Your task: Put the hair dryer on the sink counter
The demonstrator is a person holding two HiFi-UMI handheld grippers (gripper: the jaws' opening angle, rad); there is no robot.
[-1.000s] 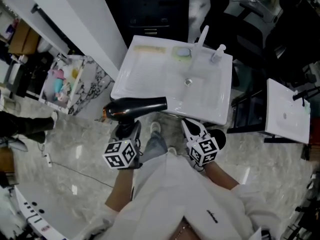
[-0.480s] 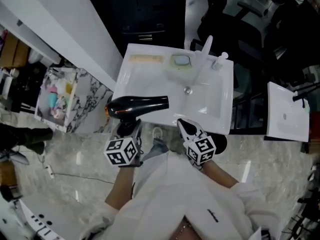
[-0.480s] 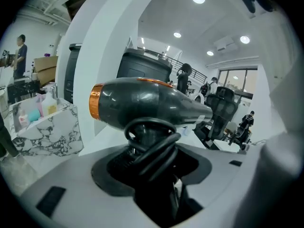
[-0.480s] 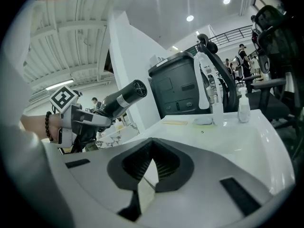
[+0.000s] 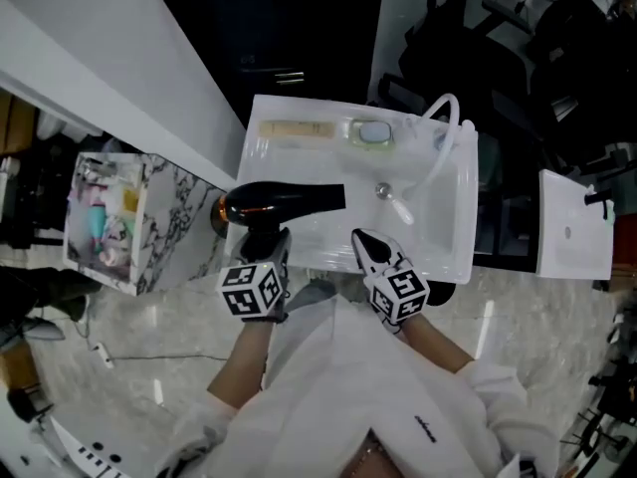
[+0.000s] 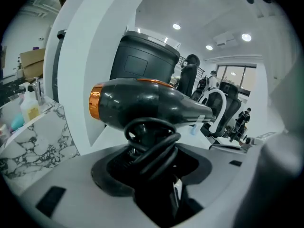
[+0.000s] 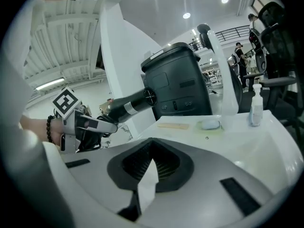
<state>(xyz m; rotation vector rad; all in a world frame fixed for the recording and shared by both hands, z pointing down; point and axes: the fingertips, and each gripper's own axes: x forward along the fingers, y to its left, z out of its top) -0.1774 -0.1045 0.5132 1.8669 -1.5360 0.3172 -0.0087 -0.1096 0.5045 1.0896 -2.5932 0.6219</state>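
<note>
A black hair dryer (image 5: 289, 200) with an orange rear ring hangs level over the front left corner of the white sink counter (image 5: 299, 157), nozzle pointing right. My left gripper (image 5: 263, 251) is shut on its handle from below. The left gripper view shows the dryer (image 6: 142, 103) close up, its black cord (image 6: 153, 144) looped round the handle between the jaws. My right gripper (image 5: 366, 248) is at the counter's front edge, shut and holding nothing. From the right gripper view, the dryer (image 7: 130, 106) and left gripper (image 7: 80, 127) are off to the left.
On the counter are a curved white faucet (image 5: 445, 127), a soap dish (image 5: 373, 132), a flat tan strip (image 5: 294, 127) and a pump bottle (image 7: 256, 110). A marble shelf with bottles (image 5: 100, 217) stands left. A second white basin (image 5: 577, 237) sits right. A black cabinet (image 5: 299, 38) is behind.
Both grippers have moved forward toward the sink. The hair dryer now hangs over the counter's front left corner instead of in front of it.
</note>
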